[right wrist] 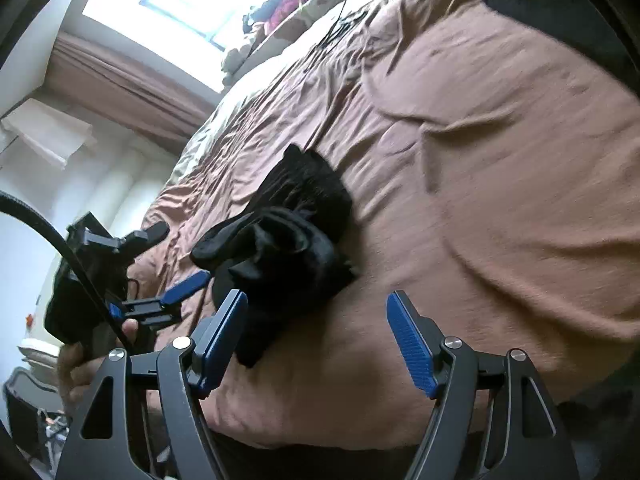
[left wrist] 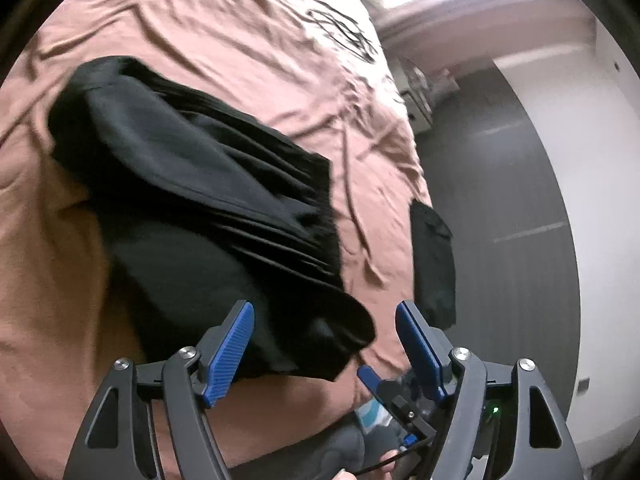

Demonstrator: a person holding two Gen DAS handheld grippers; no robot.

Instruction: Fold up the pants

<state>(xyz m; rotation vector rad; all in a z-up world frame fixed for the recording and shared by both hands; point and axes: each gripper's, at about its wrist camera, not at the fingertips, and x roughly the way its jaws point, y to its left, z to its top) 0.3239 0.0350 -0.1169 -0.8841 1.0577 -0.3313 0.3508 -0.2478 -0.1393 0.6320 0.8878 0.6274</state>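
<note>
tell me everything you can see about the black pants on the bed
The black pants look like soft, matte fabric, lying bunched and partly folded in layers on the wrinkled pinkish-brown bedsheet, with long creases running along them. One rounded end points toward the left gripper, whose jaws stand open and empty just short of it. The right gripper is open too. Only the sheet touches the pants.
</note>
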